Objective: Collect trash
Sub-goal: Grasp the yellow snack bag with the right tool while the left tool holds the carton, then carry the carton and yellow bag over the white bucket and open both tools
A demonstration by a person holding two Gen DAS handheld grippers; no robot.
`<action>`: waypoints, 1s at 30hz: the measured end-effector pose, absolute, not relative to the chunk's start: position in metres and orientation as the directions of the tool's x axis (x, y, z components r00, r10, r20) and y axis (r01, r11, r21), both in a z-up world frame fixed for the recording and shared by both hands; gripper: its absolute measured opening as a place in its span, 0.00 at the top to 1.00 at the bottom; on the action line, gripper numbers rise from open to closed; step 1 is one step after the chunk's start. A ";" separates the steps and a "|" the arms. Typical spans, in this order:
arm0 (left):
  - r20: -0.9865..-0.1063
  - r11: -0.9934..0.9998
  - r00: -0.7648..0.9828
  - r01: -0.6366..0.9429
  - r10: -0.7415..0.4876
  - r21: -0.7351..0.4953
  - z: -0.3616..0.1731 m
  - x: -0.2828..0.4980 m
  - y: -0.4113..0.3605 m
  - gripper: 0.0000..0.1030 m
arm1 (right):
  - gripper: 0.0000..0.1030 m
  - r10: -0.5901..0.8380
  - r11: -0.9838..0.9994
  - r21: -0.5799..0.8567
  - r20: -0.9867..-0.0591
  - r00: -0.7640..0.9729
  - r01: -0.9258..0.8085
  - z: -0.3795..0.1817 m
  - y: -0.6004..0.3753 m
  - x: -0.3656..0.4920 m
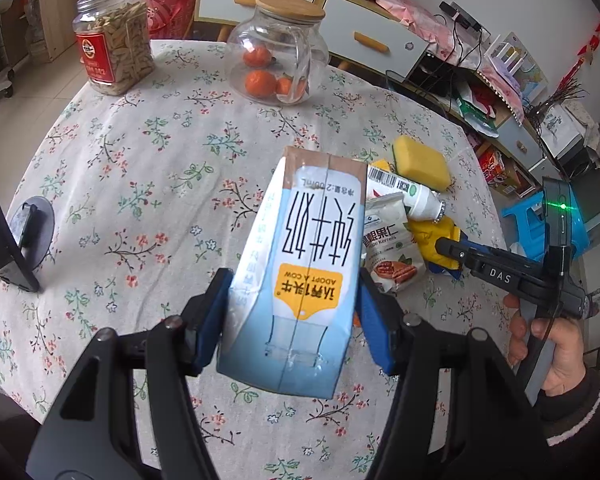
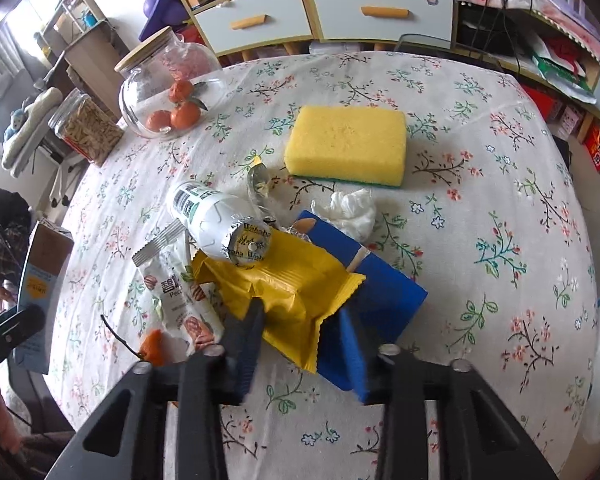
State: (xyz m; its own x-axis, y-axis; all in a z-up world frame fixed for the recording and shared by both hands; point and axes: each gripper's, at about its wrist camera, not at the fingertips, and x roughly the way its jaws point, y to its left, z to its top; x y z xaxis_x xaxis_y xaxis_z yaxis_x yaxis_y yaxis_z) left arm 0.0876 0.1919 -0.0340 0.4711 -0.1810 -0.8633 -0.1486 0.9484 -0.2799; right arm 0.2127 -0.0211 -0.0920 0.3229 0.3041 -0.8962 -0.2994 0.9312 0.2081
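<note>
Milk carton (image 1: 300,276) clamped by its side walls between the blue pads of the left gripper (image 1: 296,316), lifted above the floral bench (image 1: 140,184). Probably empty: light, thin-walled, easily crushed, so best pinched low near the stiffer folded base. To the right, remaining litter in a heap: yellow wrapper (image 2: 296,292), nut packet (image 2: 184,304), white bottle (image 2: 220,220), blue box (image 2: 380,304), crumpled tissue (image 2: 352,212). Right gripper (image 2: 304,328) with jaws parted, straddling the wrapper's near edge. Wrapper limp, slick, crinkly; better taken by a flat edge. Sponge (image 2: 348,144) beyond, apart.
</note>
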 end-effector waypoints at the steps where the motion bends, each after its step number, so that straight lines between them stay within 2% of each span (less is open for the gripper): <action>1: -0.864 0.948 0.469 -0.148 -0.182 -0.280 -0.034 0.088 0.191 0.40 | 0.76 0.306 0.929 0.207 -0.896 0.323 -0.305 -0.092 -0.021 0.213; 14: -0.850 0.947 0.481 -0.109 -0.215 -0.302 -0.025 0.096 0.167 0.40 | 0.86 0.336 0.924 0.224 -0.862 0.379 -0.310 -0.058 -0.054 0.194; 30: -0.827 0.945 0.490 -0.018 -0.275 -0.325 -0.018 0.113 0.101 0.40 | 0.87 0.362 0.931 0.287 -0.803 0.473 -0.226 -0.007 -0.143 0.161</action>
State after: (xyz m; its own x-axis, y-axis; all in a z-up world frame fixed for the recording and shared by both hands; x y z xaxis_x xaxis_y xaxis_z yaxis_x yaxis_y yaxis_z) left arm 0.1131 0.1010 -0.0181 0.4903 -0.2752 -0.8270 -0.0180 0.9454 -0.3253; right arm 0.1612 -0.1432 -0.0073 0.4726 0.3624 -0.8033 -0.2260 0.9309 0.2870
